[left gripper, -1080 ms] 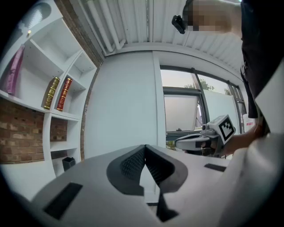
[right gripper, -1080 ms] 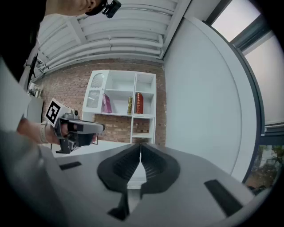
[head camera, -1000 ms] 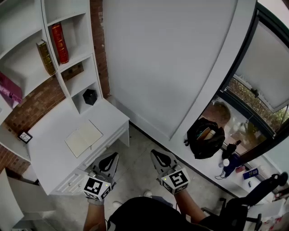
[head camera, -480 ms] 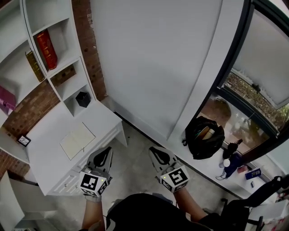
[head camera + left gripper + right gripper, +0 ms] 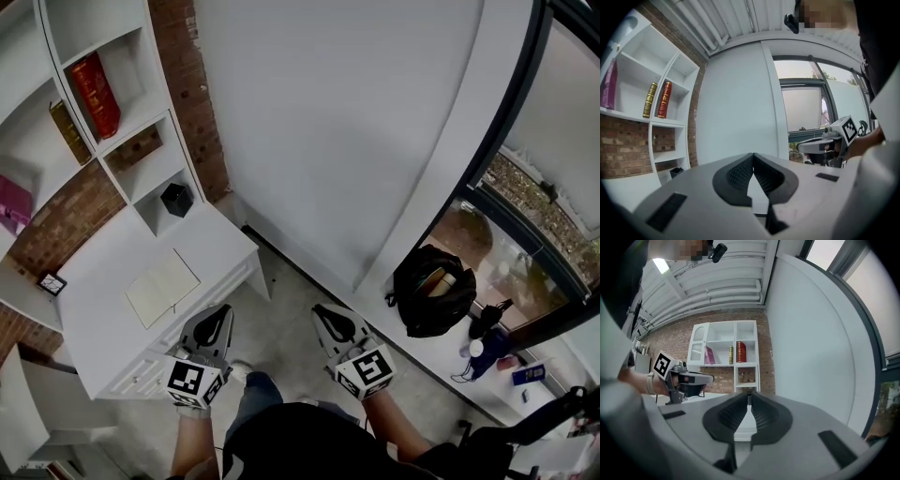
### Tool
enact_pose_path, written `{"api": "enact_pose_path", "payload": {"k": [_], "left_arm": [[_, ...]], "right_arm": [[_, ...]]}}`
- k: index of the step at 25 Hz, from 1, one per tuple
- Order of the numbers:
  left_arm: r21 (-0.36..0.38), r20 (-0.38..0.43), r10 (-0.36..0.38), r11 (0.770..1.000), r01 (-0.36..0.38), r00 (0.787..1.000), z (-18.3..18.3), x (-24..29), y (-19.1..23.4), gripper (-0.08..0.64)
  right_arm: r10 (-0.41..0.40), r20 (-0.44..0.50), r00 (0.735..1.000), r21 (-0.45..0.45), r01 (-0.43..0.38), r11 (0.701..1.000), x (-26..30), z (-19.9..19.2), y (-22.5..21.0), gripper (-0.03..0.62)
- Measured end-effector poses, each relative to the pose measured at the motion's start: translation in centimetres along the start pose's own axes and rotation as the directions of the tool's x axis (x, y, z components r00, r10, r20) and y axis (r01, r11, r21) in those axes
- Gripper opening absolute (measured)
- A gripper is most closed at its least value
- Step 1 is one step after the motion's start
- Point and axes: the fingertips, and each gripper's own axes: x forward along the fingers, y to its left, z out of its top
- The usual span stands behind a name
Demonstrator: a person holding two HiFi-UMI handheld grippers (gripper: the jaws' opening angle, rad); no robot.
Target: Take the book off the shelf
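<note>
Red book (image 5: 94,82) has slid leftward in view, well apart from left gripper (image 5: 217,316) and right gripper (image 5: 324,315), both closed empty.

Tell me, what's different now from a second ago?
The person stepped forward: a jeans leg now shows between the left gripper and the right gripper. Both stay shut and empty; the red book stays on the shelf.

Left gripper (image 5: 214,323) and right gripper (image 5: 330,323): pale grey moulded shells, tapering toward the far end. Black ribbed pads (image 5: 736,176) sit in a dark recess. At the near end of each is a white cube (image 5: 192,380) printed with black square markers.

Person: black top (image 5: 300,445), blue denim trouser leg (image 5: 255,398), pale shoe (image 5: 239,370), light wristband (image 5: 649,383) on the left wrist.
</note>
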Motion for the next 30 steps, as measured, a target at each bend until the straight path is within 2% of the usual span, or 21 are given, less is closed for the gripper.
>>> {"api": "enact_pose_path", "payload": {"k": [5,16,24,30], "left_arm": [[-0.016,0.009,0.033,0.999,-0.033,0.999,-0.6,0.7,4.1,0.008],[-0.053,0.018,0.110,0.993,-0.109,0.994,-1.5,2.9,17.5,0.008],[-0.080,0.027,0.168,0.983,-0.166,0.985,-1.8,2.6,27.8,0.008],[-0.098,0.028,0.250,0.964,-0.246,0.968,-3.4,0.7,34.8,0.008]], "right_arm": [[0.024,-0.007,1.000,-0.003,-0.024,1.000,4.3,0.3,-0.3,0.021],[0.060,-0.055,0.997,-0.009,-0.060,0.998,18.0,1.3,-0.6,0.023],[0.123,-0.075,0.990,-0.040,-0.126,0.991,29.0,2.7,2.1,0.023],[0.204,-0.072,0.976,-0.073,-0.209,0.975,36.8,3.6,5.2,0.023]]}}
